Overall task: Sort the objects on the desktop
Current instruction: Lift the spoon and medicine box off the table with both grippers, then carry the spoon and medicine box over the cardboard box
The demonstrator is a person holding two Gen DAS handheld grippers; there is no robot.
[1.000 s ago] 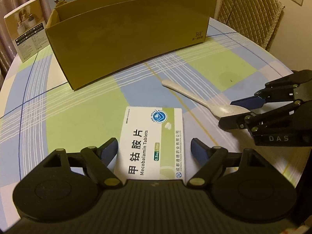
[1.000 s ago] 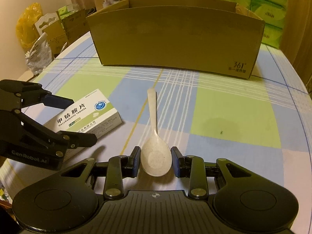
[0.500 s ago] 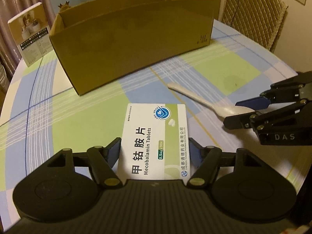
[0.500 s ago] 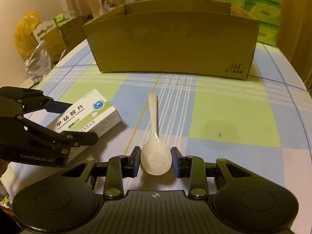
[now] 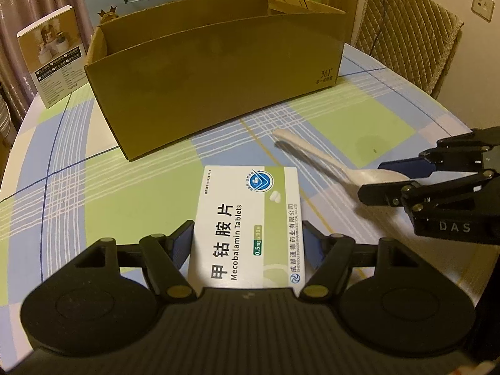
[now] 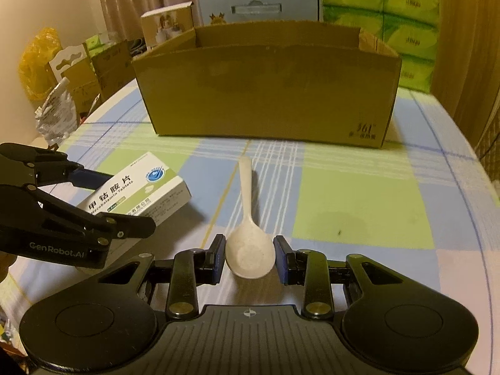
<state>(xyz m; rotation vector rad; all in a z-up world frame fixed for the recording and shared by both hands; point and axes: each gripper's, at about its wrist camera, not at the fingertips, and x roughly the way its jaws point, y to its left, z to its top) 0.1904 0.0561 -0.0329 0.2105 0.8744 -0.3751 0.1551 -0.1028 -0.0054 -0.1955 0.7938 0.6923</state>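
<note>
1. Mecobalamin tablet box (image 5: 247, 225) sits between the left gripper (image 5: 248, 243) fingers, both blue pads pressed on its long sides; clamped. In the right wrist view the box looks tilted, far end raised off the tablecloth (image 6: 359, 206).
2. White plastic spoon (image 6: 248, 243) has its bowl squeezed between the right gripper (image 6: 249, 261) pads; jaws closed on the bowl, handle pointing away toward the cardboard box (image 6: 268, 93).
3. In the left wrist view the spoon (image 5: 328, 162) is blurred and seems lifted, shadow under its handle tip.
4. Cardboard box stands open-topped at the table's far side, well apart from both grippers; inside not visible.
5. Background: small printed carton (image 5: 51, 59) left of the cardboard box, green tissue packs (image 6: 403, 22) behind, quilted chair (image 5: 406, 37) at right.
</note>
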